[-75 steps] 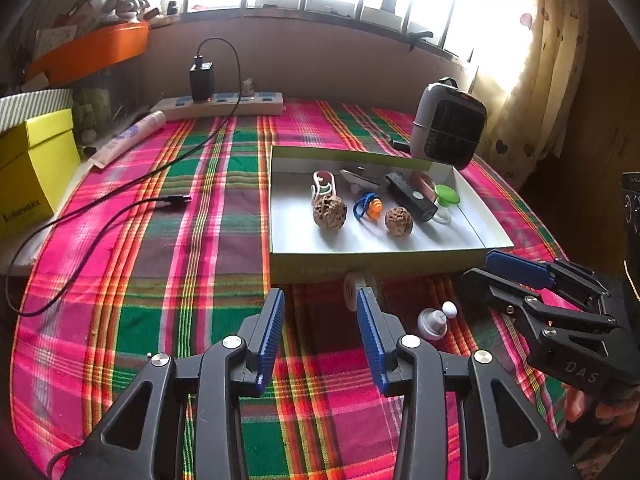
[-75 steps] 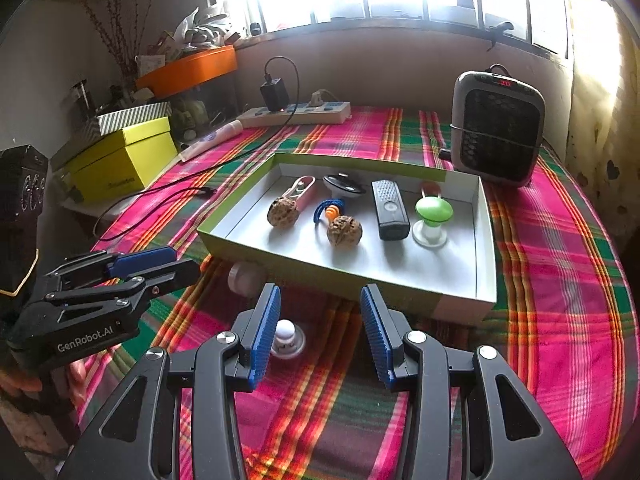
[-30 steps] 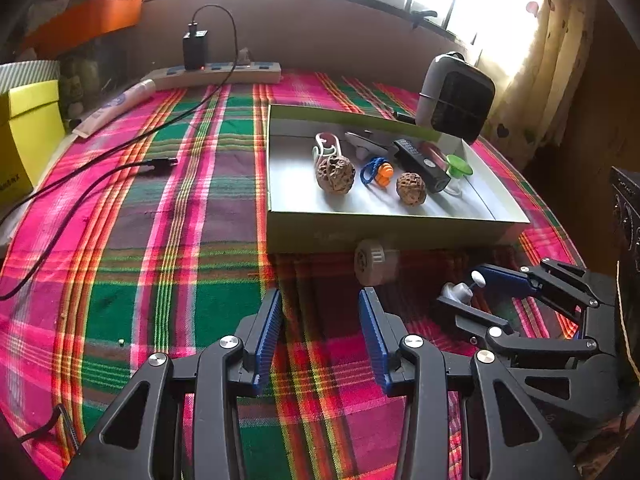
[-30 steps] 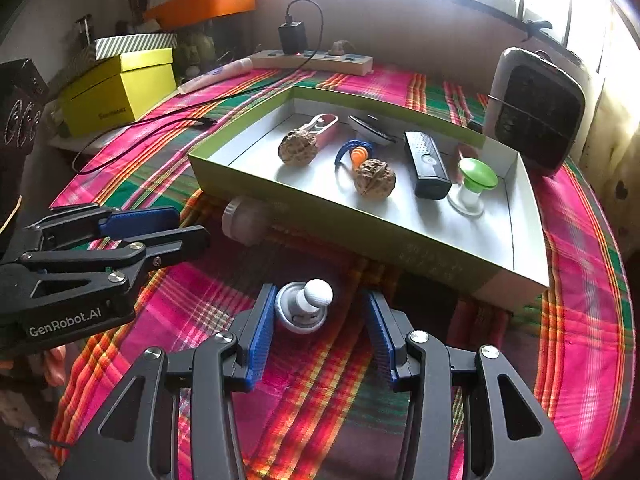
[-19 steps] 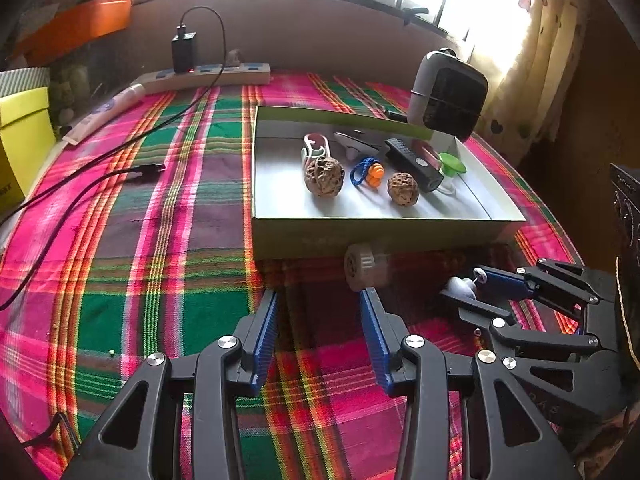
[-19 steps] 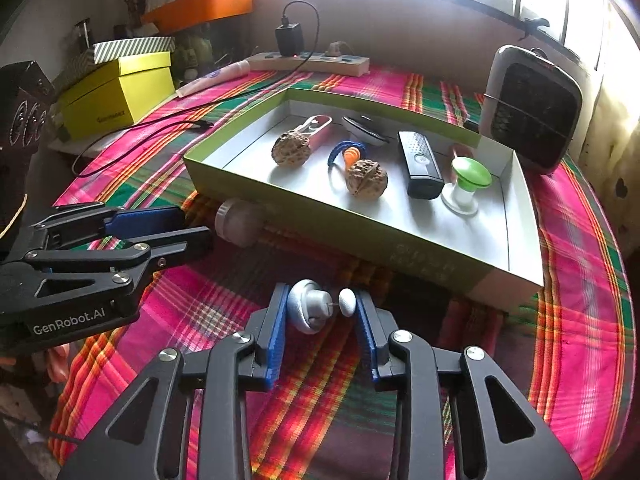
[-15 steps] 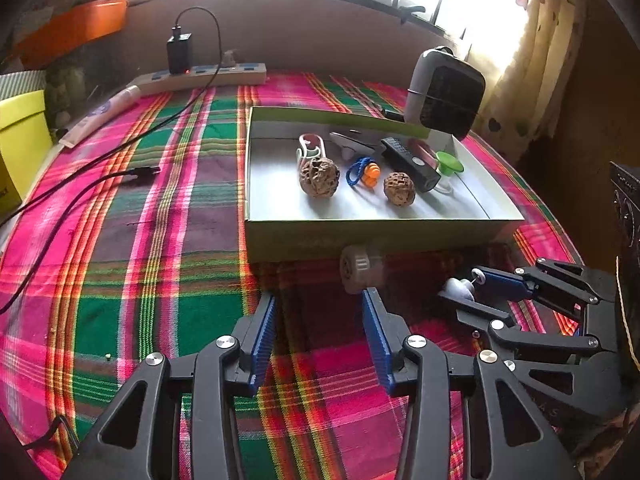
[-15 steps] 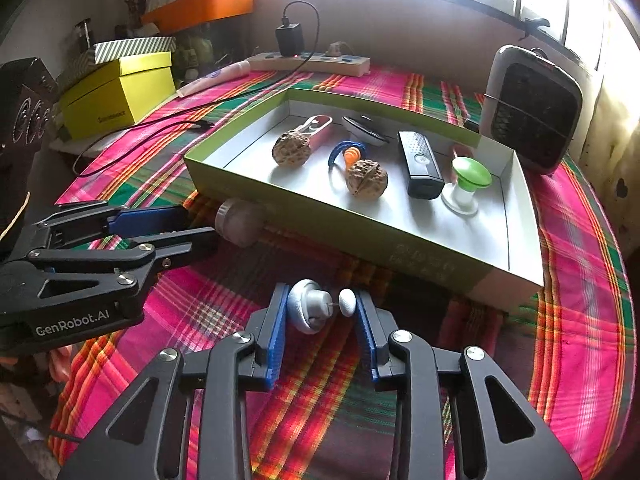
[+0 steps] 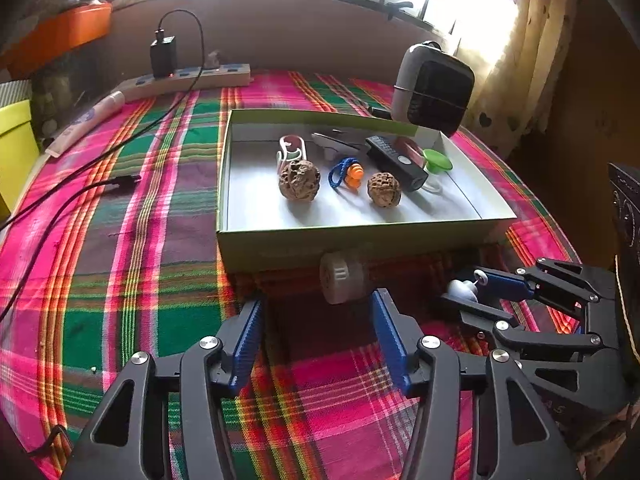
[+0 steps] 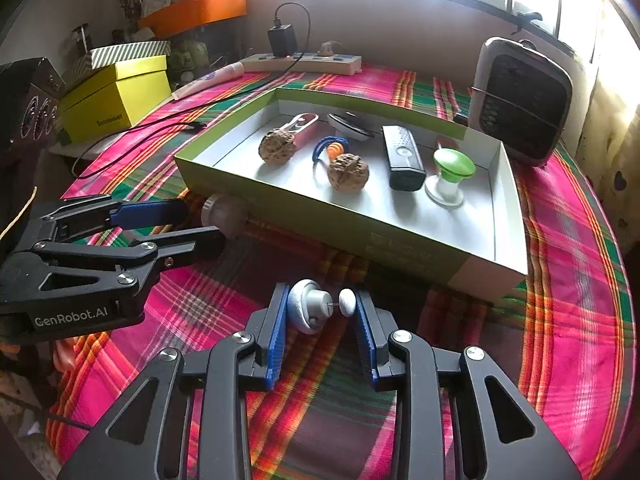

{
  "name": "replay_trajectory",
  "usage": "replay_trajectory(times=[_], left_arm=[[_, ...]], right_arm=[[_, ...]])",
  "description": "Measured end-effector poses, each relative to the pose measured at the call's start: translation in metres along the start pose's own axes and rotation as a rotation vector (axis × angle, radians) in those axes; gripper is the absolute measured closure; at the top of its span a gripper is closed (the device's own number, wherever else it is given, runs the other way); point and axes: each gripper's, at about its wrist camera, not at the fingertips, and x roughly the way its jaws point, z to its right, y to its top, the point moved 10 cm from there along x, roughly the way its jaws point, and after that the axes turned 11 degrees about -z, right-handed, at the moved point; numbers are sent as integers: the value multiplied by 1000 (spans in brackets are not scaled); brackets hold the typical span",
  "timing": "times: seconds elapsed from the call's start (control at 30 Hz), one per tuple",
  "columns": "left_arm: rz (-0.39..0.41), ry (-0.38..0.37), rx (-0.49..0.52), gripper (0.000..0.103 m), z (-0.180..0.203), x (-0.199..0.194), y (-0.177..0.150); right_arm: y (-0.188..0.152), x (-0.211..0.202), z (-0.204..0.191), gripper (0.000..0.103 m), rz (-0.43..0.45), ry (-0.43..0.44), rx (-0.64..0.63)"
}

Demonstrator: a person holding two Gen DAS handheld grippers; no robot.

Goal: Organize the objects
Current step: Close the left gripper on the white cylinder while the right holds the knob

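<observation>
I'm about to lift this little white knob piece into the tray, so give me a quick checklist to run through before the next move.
1. Right gripper jaws closed on the white knob piece: ok, it sits pinched lengthwise between the pads.
2. Knob piece clear of the tablecloth: cannot tell.
3. Free floor in the tray for it: ok, bare space along the near wall.
4. Left gripper out of the path: ok, it is off to the side, jaws opening toward the round cap.
5. Round cap gripped: not ok, it lies beyond the tips, against the tray wall.
</observation>
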Motion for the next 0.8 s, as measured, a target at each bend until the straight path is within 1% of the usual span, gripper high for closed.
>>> replay_trajectory(times=[0.23,0.57,0.67,0.8], left_arm=[[-6,25,17,51,7,6,8],[-1,65,-6,51,5,11,15],[-1,71,-14,52,4,11,16],[-1,93,-18,59,2,12,17]], right_arm=[[-1,-1,7,71,1,0,11],[-1,-2,13,71,4,18,24],[-1,-2,13,71,4,22,22],[-1,-2,14,71,6,32,26]])
